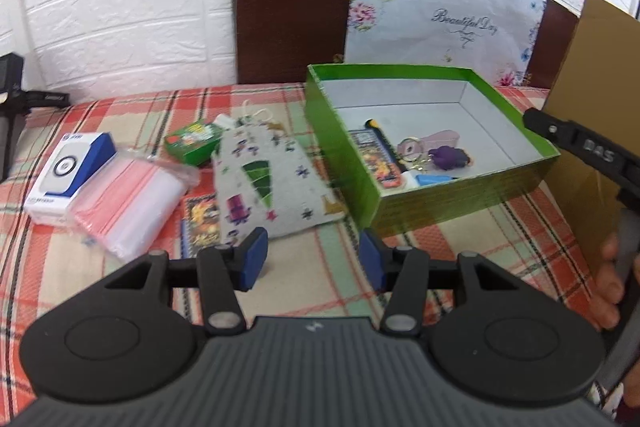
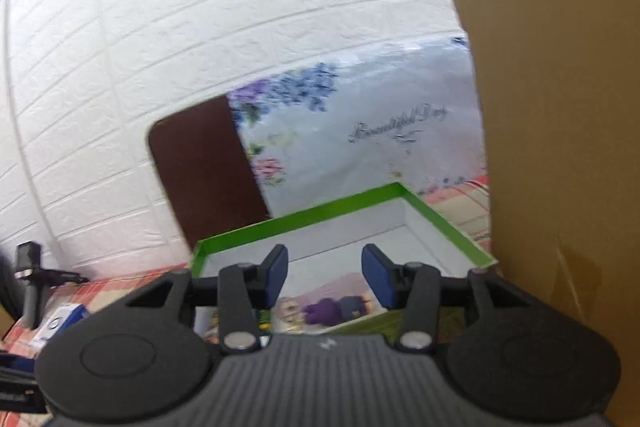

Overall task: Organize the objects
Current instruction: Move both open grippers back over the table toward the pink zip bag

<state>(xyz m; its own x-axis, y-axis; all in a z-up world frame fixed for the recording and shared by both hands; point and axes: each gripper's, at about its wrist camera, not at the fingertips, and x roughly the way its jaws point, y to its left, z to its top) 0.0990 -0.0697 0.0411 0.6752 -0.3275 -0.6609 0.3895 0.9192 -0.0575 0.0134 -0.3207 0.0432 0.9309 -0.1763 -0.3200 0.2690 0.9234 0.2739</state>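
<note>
Hovering left tool (image 1: 312, 263), parted and empty, near green box (image 1: 348, 163) edge.

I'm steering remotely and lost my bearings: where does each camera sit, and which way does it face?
Left wrist: on the left gripper, angled down at the plaid tablecloth, the pouch and the green box; its open, empty jaws show, plus the right gripper's arm and a hand at the right edge.
Right wrist: on the right gripper, facing more level over the box toward the white wall; open jaws show, cardboard to the right.
Shared: green box, purple charm, floral sheet, cardboard.
</note>
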